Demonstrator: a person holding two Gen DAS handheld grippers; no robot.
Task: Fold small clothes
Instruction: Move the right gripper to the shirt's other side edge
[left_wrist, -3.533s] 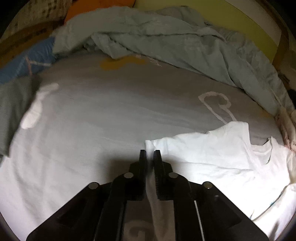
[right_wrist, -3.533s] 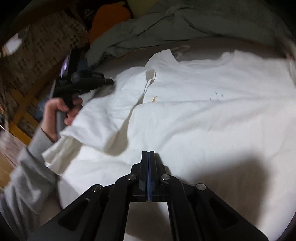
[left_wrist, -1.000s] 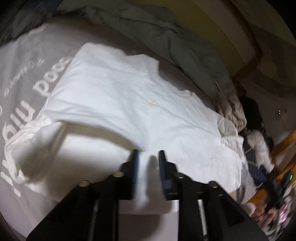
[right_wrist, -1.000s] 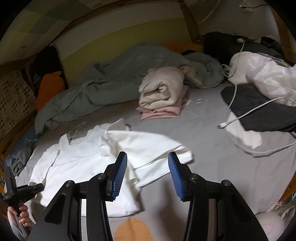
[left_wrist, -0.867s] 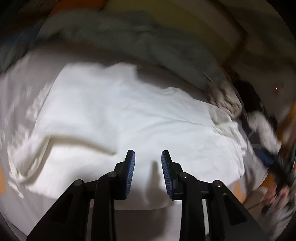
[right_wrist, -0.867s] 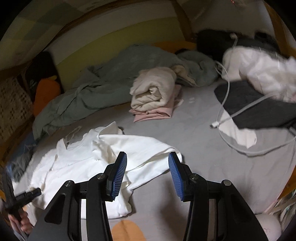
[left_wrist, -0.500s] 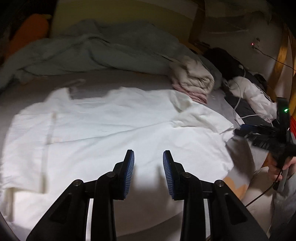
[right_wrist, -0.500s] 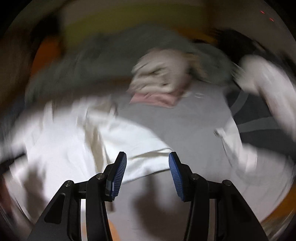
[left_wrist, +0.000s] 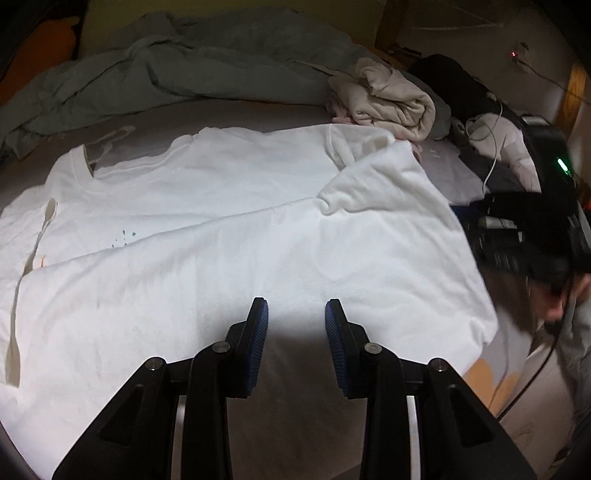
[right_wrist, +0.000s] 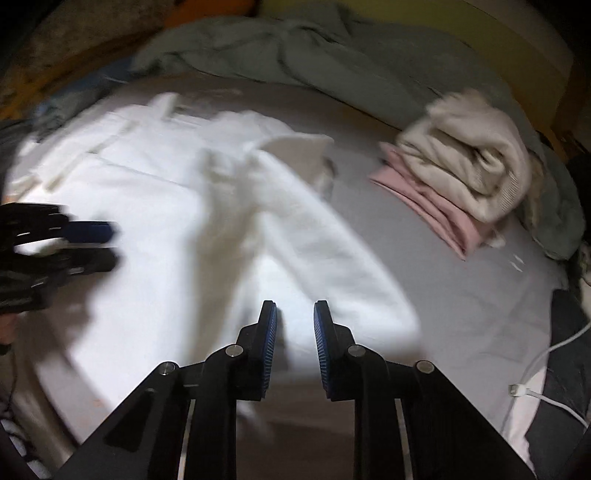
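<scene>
Dim fisheye views; right wrist seemingly motion-blurred.

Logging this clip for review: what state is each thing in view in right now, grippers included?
T-shirt: spread flat on the bed, one side folded over, in neither gripper.
Left gripper: open, empty, above the shirt's hem.
Right gripper: open, jaws just closing, nothing gripped.
Beige garment: rolled, resting on the pink one.
Pink garment: folded flat.
Quilt: crumpled at the back.

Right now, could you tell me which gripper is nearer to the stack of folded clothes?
Right. The right gripper hangs over the shirt's sleeve edge nearest the folded clothes; the left gripper is over the shirt's middle, farther off.
</scene>
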